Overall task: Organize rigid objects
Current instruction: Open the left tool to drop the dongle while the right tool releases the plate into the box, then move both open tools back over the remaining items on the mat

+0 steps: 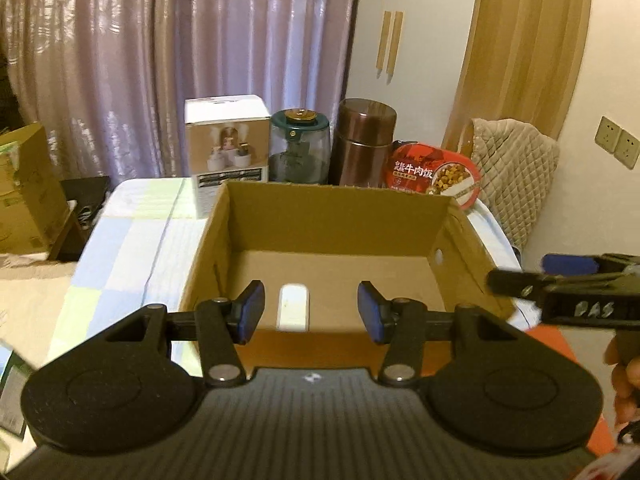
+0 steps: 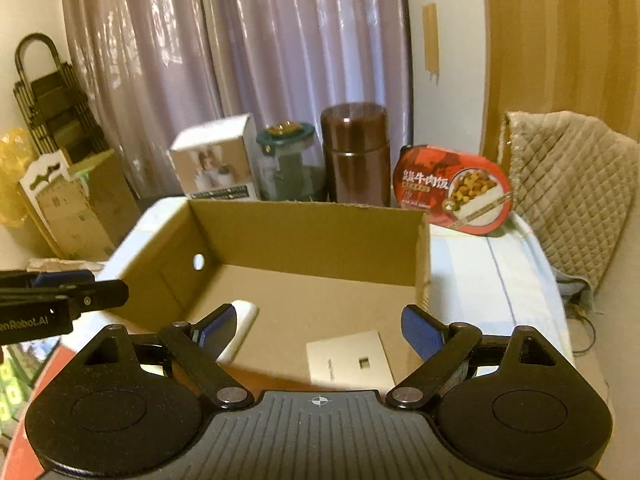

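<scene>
An open cardboard box (image 1: 332, 216) (image 2: 304, 224) stands on the table in front of both grippers. A white oblong device (image 1: 294, 306) (image 2: 242, 326) lies on its floor near the front, and a white flat card box (image 2: 350, 362) lies beside it. Behind the box stand a white product carton (image 1: 226, 148) (image 2: 214, 160), a green-lidded glass jar (image 1: 300, 148) (image 2: 286, 164), a brown thermos (image 1: 366, 142) (image 2: 356, 152) and a red beef-rice meal bowl (image 1: 434, 174) (image 2: 456, 188). My left gripper (image 1: 311, 312) is open and empty over the box's front edge. My right gripper (image 2: 320, 330) is open and empty too.
The table has a pale checked cloth (image 1: 124, 240) (image 2: 496, 280). A quilted beige cover (image 1: 516, 176) (image 2: 572, 192) hangs at the right. Cardboard boxes (image 1: 24, 188) (image 2: 76, 208) stand on the floor at the left. Curtains (image 1: 160, 60) hang behind.
</scene>
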`<state>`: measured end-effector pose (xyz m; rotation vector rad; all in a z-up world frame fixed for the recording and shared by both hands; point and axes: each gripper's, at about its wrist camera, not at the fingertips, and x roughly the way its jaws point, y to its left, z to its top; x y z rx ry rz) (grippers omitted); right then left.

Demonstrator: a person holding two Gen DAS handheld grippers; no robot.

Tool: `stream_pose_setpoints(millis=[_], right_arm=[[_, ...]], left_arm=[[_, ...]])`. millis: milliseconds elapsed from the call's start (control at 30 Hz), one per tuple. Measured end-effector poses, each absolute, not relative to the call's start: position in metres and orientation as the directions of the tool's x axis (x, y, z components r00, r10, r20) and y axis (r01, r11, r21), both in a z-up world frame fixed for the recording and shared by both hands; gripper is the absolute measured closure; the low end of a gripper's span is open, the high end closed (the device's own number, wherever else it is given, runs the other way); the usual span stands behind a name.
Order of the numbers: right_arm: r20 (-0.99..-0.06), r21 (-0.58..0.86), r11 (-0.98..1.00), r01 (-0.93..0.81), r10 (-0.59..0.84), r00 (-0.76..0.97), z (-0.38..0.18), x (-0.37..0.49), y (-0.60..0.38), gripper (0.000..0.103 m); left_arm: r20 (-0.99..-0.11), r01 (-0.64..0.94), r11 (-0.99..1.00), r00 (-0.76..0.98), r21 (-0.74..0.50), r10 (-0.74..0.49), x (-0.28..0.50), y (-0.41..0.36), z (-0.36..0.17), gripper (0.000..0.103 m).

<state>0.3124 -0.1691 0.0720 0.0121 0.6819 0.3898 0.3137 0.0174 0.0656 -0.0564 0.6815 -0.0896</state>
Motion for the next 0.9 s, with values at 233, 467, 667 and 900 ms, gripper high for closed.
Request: stream_pose_setpoints(millis=[233, 467, 667, 900], right_arm=[[-0.588, 0.18, 0.929, -0.325, 0.366, 0.721, 0.092, 0.228, -0.2, 0.016], [-0.564, 0.208, 0.935, -0.289, 0.355, 0.745, 0.09, 0.142, -0.226, 0.016], [-0.561, 0.161, 0.943, -0.291, 0.33, 0.759, 0.076, 0.085, -0.232, 0.016], [-0.579, 0.166, 0.943, -0.288, 0.33, 0.746, 0.052, 0.04, -0.244, 0.013]], left_arm=[[-0.615, 0.033, 0.997, 0.785, -0.076, -0.073, 0.223, 0.012, 0.077, 0.051], [-0.596, -0.006, 0.994, 0.801, -0.108, -0.06, 0.142, 0.012, 0.081, 0.043], [-0.584, -0.031, 0.994, 0.811, -0.108, -0.039, 0.095, 0.016, 0.077, 0.036], [-0.587, -0.05, 0.993, 0.809, -0.109, -0.023, 0.057, 0.012, 0.062, 0.028]])
